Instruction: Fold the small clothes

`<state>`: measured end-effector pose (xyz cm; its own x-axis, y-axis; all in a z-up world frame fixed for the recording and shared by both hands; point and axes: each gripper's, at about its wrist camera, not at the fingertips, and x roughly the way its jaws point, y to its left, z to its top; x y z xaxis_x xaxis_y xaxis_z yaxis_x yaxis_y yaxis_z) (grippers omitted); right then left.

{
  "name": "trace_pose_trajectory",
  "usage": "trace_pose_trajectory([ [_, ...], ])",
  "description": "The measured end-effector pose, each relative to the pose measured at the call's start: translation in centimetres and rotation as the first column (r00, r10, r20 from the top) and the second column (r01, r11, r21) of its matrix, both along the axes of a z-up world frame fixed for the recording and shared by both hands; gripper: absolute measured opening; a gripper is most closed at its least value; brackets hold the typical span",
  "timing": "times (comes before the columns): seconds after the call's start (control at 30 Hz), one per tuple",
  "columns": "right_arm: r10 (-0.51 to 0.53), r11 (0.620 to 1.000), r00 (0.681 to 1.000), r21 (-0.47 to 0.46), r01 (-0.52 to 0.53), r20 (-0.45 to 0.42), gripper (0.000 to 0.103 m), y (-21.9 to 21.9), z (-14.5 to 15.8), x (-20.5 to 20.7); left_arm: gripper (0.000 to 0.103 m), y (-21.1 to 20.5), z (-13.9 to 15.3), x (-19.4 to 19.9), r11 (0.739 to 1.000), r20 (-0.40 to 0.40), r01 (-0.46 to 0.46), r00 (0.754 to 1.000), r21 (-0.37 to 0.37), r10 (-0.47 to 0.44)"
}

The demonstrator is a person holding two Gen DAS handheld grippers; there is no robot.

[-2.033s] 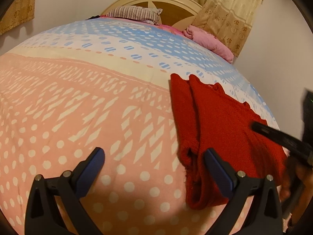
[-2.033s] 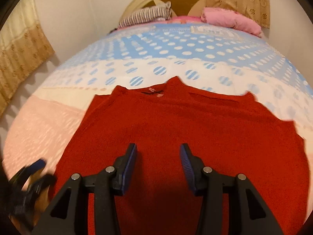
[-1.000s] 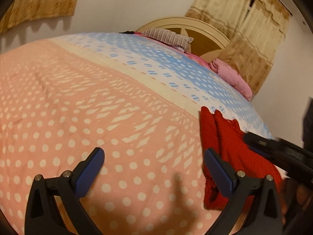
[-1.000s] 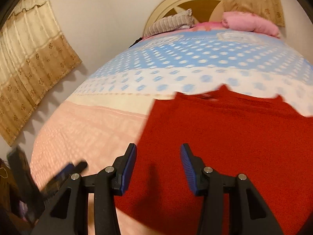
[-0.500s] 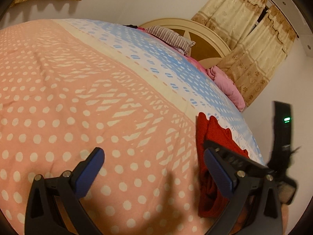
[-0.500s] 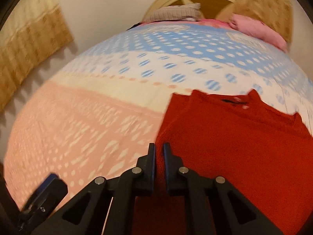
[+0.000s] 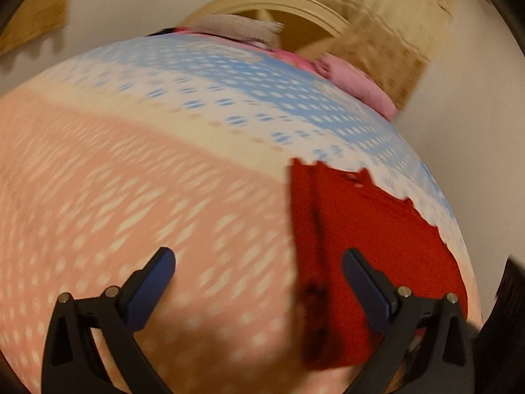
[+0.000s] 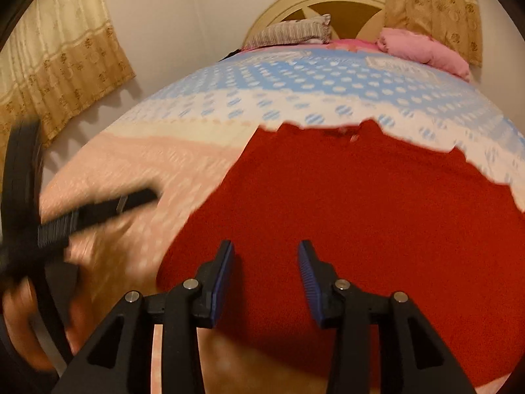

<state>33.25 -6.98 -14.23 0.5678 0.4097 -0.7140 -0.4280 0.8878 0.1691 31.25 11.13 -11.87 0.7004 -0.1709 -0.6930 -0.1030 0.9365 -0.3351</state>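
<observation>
Bedspread fills nine o'clock under the wide, empty left gripper; red garment lies flat at center-to-three o'clock. Right gripper is opening, nothing between; a low pinch could snag bedspread too.

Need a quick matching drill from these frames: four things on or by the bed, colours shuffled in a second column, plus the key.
Things:
1. sweater
2. pillow
3. blanket
4. curtain

Colours:
A. pink
B. tan with a flower print
C. red
D. grey and white stripes

Pairs: 1-C, 2-D, 3-A, 4-B
</observation>
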Motion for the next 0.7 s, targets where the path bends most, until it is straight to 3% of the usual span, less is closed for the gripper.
trace_pose_trajectory([
  [0.1, 0.045, 0.997, 0.997, -0.06, -0.041, 0.06, 0.042, 1.0, -0.6, -1.7, 0.103, -1.2, 0.7, 2.4, 0.997, 0.004, 0.066, 0.998, 0.04, -0.066],
  [0.2, 0.078, 0.991, 0.991, -0.117, -0.065, 0.111, 0.042, 1.8, -0.6, -3.1, 0.103, -1.8, -0.1, 4.8, 0.99, -0.043, 0.125, 0.991, 0.058, -0.123],
  [0.4, 0.122, 0.98, 0.982, -0.171, -0.097, 0.146, 0.043, 2.4, -0.7, -4.7, 0.102, -1.3, -2.1, 7.6, 0.985, -0.107, 0.171, 0.979, -0.039, -0.174],
  [0.7, 0.201, 0.936, 0.96, -0.328, -0.129, 0.197, 0.043, 5.3, -1.4, -6.0, 0.102, -1.4, -3.0, 9.6, 0.98, -0.132, 0.188, 0.972, -0.064, -0.195],
])
